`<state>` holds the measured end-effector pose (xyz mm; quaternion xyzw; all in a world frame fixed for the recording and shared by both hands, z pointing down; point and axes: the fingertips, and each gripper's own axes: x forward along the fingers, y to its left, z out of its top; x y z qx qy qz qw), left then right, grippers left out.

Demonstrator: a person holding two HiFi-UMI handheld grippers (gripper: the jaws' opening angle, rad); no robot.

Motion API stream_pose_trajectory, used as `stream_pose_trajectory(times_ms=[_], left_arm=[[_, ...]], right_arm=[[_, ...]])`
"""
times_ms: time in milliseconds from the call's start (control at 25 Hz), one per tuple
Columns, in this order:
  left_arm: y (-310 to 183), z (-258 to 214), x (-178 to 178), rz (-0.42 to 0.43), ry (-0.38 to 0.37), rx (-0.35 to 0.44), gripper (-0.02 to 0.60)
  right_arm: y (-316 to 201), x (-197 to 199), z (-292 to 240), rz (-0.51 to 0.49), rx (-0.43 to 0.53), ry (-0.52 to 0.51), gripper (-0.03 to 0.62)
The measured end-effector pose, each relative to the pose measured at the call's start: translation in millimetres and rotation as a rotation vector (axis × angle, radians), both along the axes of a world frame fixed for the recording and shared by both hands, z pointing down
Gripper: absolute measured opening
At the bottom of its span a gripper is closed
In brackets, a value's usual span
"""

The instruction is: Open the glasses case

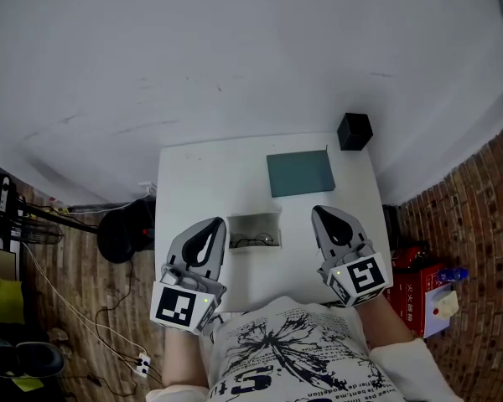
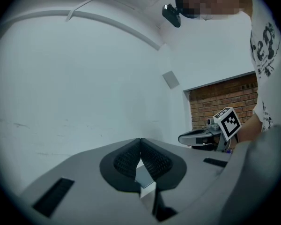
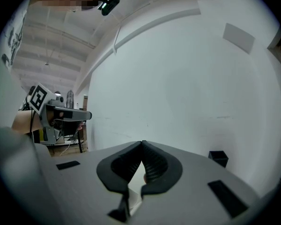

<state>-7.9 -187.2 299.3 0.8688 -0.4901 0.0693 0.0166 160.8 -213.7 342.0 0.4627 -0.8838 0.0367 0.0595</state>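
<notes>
A small grey glasses case [image 1: 254, 224] lies on the white table [image 1: 193, 182], between my two grippers. It looks open, with dark-rimmed glasses [image 1: 257, 241] showing at its near side. My left gripper [image 1: 217, 222] hovers just left of the case with its jaws shut and nothing between them. My right gripper [image 1: 318, 212] hangs a little to the right of the case, also shut and empty. Neither touches the case. In the left gripper view the pads [image 2: 152, 161] meet at the tip, and in the right gripper view the pads [image 3: 152, 165] do too.
A teal flat rectangle [image 1: 300, 174] lies behind the case. A black cube [image 1: 355, 131] stands at the table's far right corner, also in the right gripper view as the black cube [image 3: 218, 157]. A white wall stands behind. Cables and clutter lie on the floor at left, red boxes [image 1: 415, 287] at right.
</notes>
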Motion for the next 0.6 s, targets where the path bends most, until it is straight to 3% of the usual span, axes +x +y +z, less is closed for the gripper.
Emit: stream_pose_trajectory(times_ms=[600], left_arm=[[-4.2, 5.2, -7.1, -0.017, 0.027, -0.007, 0.014]], right_arm=[[-5.3, -4.4, 5.9, 0.027, -0.012, 0.027, 0.012]])
